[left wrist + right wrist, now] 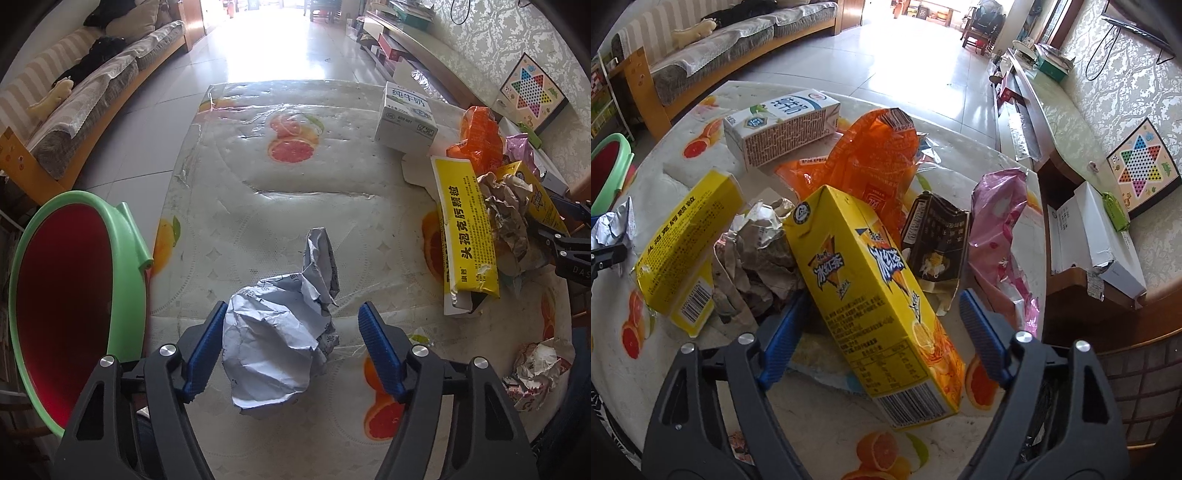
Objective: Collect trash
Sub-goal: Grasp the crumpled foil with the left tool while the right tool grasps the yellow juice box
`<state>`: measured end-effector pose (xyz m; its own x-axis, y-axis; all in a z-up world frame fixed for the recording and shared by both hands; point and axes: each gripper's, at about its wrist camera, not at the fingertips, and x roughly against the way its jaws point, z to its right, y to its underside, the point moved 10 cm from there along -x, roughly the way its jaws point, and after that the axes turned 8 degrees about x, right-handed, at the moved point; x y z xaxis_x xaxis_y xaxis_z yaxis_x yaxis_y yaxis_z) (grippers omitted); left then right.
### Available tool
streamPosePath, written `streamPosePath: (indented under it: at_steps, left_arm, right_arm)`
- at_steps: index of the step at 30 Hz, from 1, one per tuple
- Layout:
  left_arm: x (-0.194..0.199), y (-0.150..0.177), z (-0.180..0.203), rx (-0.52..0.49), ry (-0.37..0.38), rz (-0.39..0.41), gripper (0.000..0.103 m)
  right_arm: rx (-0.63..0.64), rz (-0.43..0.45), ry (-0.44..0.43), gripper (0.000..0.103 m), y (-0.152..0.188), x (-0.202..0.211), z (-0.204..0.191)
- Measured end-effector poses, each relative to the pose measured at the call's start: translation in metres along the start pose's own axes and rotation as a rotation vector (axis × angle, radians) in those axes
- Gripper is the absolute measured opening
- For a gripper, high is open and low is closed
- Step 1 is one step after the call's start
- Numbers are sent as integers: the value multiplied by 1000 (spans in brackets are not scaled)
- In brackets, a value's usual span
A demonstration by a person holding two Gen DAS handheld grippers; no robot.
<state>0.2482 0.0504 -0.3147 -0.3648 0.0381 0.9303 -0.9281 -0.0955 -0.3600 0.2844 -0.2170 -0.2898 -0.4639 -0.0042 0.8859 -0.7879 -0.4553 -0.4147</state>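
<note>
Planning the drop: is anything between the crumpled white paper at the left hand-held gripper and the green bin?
Nothing visible. The crumpled white paper sits between the left hand-held gripper fingers, and the green bin stands beside the table edge to its left, mouth open. The stretch of table between them is bare.

Each claw, left (291,347) and right (882,332), is built of black plastic arms, fitted with ribbed blue pads (380,354) and round silver screws (420,350).

A striped sofa (85,92) faces a patterned wall (491,40) across a sunlit tiled floor (280,48).
</note>
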Motion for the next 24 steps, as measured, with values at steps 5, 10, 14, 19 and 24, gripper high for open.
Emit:
streamPosePath:
  at_steps: [5,10,14,19,24]
  left_arm:
    - [1,-4,-6,9,2,8,49]
    - [6,-5,-3,-32,-7,25,42]
    - [18,-7,-1,-33,3,49,40]
    - [37,-11,-1,-19,17,87,40]
    - [59,-15,-4,-8,28,127,40]
  right_arm:
    - [-2,-21,-31,52,5,-6,-3]
    - [-17,5,-34,44,4,2,-2]
    - [-33,33,-28,43,0,16,1]
    - [-62,72,-30,43,-2,34,7]
    - [-98,114,-29,43,-7,58,15]
